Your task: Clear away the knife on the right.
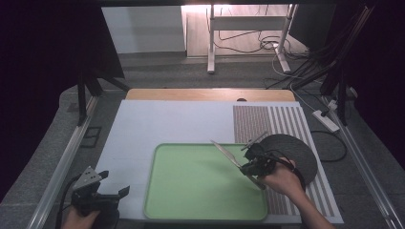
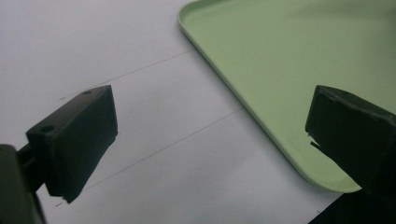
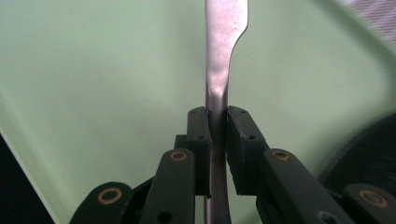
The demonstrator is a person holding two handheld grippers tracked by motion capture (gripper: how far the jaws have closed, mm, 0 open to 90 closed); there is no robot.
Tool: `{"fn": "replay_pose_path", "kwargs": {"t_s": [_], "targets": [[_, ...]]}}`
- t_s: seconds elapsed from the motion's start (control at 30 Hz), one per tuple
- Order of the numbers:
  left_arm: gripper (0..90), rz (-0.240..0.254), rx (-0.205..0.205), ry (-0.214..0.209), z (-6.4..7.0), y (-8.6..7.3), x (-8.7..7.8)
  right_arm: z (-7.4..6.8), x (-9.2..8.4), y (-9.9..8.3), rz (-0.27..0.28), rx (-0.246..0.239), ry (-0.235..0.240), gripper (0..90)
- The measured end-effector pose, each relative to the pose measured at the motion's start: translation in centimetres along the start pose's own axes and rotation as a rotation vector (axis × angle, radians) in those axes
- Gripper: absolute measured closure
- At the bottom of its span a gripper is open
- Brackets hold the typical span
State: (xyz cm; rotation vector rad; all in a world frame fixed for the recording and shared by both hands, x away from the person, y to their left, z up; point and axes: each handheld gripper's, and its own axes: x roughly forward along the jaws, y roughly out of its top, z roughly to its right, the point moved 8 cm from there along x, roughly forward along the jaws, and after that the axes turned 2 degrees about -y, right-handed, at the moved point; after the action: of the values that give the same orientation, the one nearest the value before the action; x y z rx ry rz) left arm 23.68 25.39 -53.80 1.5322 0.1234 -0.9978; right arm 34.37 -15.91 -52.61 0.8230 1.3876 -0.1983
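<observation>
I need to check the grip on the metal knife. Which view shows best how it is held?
The right gripper view: the knife fills the middle, its handle clamped between the right gripper's fingers over the green tray. The high view shows the knife whole but small.

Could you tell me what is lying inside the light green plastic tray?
Nothing rests on the light green plastic tray; its floor looks bare. The right hand-held gripper holds a metal table knife above it, hiding a small patch.
</observation>
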Motion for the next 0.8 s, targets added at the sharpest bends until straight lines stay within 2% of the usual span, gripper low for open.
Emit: {"fn": "replay_pose_path", "kwargs": {"t_s": [0.07,0.1,0.13,0.17,0.27,0.33,0.37,0.43,0.47,0.5,0.53,0.57,0.63,0.7,0.73,0.8], "targets": [[3.2,0.0,0.0,0.0,0.0,0.0,0.0,-0.3,0.4,0.0,-0.006,-0.008,0.008,80.1],[3.2,0.001,0.002,0.0,0.0,0.0,0.0,-0.9,1.4,-0.3,-0.035,-0.017,0.004,80.1],[3.3,0.001,0.002,0.0,0.0,0.0,0.0,-0.9,1.4,-0.3,-0.035,-0.017,0.004,80.1],[3.3,0.003,0.003,-0.001,0.0,0.0,0.0,-1.1,2.5,-0.6,-0.057,-0.02,0.002,80.0],[3.3,0.003,0.005,-0.001,0.0,0.0,0.0,-1.6,4.1,-1.3,-0.106,-0.036,0.006,79.8],[3.2,0.004,0.005,-0.001,0.0,0.0,0.0,-1.7,4.2,-1.3,-0.096,-0.049,0.0,79.6],[3.3,0.004,0.004,-0.001,0.0,0.0,0.0,-1.7,3.8,-1.2,-0.092,-0.058,0.015,78.2],[3.3,0.003,0.005,-0.001,0.0,0.0,0.0,-1.5,3.1,-0.4,-0.036,-0.053,0.009,65.5],[3.3,0.003,0.005,-0.001,0.0,0.0,0.0,-1.5,3.1,-0.4,-0.036,-0.053,0.009,65.5],[3.3,0.004,0.006,0.0,0.0,0.0,0.0,-1.6,2.7,0.2,-0.004,-0.043,0.034,59.0],[3.3,0.003,0.006,0.0,0.0,0.0,0.0,-1.6,2.7,0.2,-0.004,-0.043,0.034,59.0],[3.3,0.004,0.005,-0.001,0.0,0.0,0.0,-2.1,2.9,0.7,-0.003,-0.052,0.067,55.7],[3.3,0.003,0.005,0.0,0.0,0.0,0.0,-2.6,3.5,1.2,-0.002,-0.085,0.063,59.5],[3.3,0.003,0.006,0.0,0.0,0.0,0.0,-3.2,4.1,1.5,-0.02,-0.14,0.074,69.9],[3.3,0.003,0.005,0.0,0.0,0.0,0.0,-3.4,4.4,1.7,-0.017,-0.171,0.065,76.4],[3.3,0.004,0.005,-0.001,0.0,0.0,0.0,-3.8,4.9,2.0,-0.013,-0.22,0.079,86.3]]}}
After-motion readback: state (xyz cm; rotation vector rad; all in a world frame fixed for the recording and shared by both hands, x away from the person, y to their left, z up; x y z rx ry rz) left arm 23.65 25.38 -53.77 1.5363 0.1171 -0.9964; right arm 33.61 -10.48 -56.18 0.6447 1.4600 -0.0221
